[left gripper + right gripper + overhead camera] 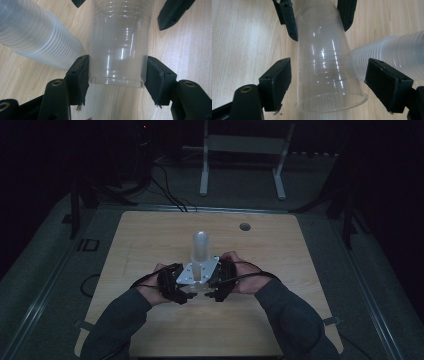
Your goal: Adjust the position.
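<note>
The left gripper (116,72) clamps the base of one clear cup (120,50), lifted off the stack (37,37) (upright on the table (150,240)); the right gripper (328,82) straddles its rim, apparently released. Placing it remains.

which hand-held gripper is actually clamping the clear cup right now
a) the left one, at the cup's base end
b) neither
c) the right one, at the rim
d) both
a: in the left gripper view the left hand-held gripper has both pads pressed against the base end of the clear cup, while in the right gripper view the right hand-held gripper stands open, with gaps between its pads and the cup's rim end.
</note>
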